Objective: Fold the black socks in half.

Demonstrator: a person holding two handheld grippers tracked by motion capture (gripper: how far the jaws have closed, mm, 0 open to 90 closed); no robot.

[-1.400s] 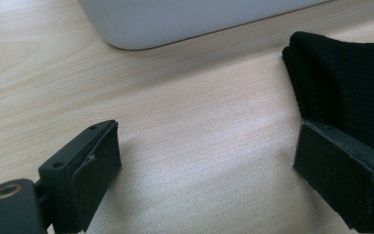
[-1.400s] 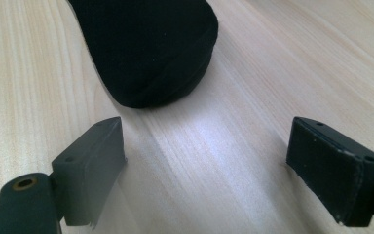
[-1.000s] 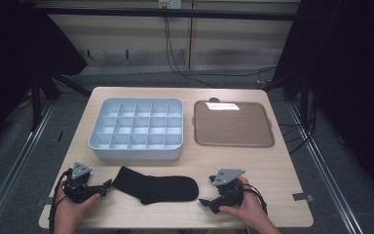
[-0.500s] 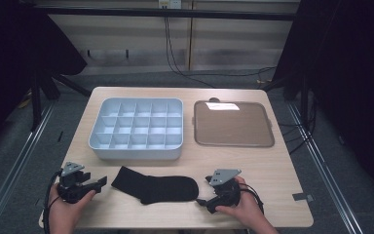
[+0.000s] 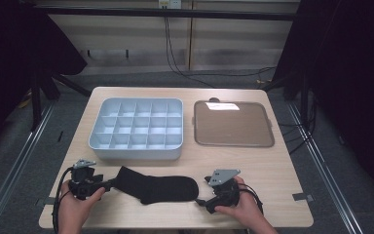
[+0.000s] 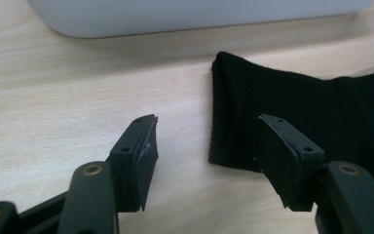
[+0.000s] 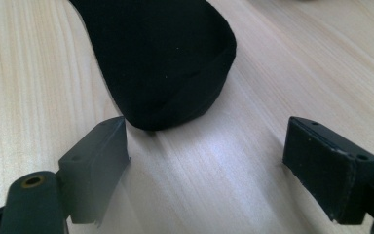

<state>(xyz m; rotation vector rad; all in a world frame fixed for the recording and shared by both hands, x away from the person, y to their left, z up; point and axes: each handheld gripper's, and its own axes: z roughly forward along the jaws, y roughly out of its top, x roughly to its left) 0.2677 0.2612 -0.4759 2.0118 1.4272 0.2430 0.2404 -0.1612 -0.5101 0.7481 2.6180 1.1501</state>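
Black sock flat on table just before divided tray; left gripper and right gripper jaws wide, empty, one at each end; risk: a shallow bite pinches one layer, cloth slips.

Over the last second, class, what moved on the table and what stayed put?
The left claw dipped toward the table's near edge, then came in to the sock's cuff, which now lies between its open jaws. The right claw barely shifted, open at the toe. Nothing has been gripped. The sock, divided bin and tray stayed as they were.
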